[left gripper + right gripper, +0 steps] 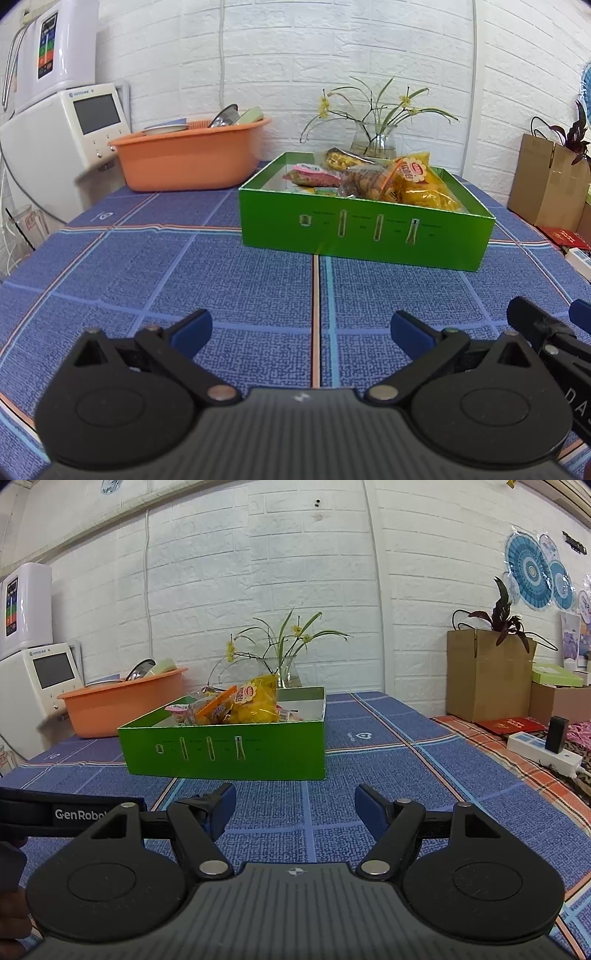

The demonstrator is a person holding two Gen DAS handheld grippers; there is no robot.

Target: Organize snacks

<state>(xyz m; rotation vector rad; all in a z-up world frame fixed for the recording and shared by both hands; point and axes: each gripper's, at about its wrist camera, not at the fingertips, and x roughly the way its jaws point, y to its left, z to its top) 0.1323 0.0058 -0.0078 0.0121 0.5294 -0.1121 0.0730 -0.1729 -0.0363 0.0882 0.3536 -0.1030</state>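
A green open box (365, 236) stands on the blue checked tablecloth (184, 280), and shows in the right wrist view too (225, 751). Inside lie several snack packs: a yellow bag (424, 184) (258, 701), a clear bag of round snacks with an orange strip (369, 181) (212, 710), a pink pack (314, 177) and a bag of yellow pieces (340, 158). My left gripper (301, 330) is open and empty, low over the cloth in front of the box. My right gripper (295, 806) is open and empty, just short of the box's front wall.
An orange basin (188, 158) with dishes stands behind the box on the left, next to a white appliance (70, 136). A glass vase with yellow flowers (373, 144) stands behind the box. Cardboard boxes (484, 679) and a power strip (543, 755) lie to the right.
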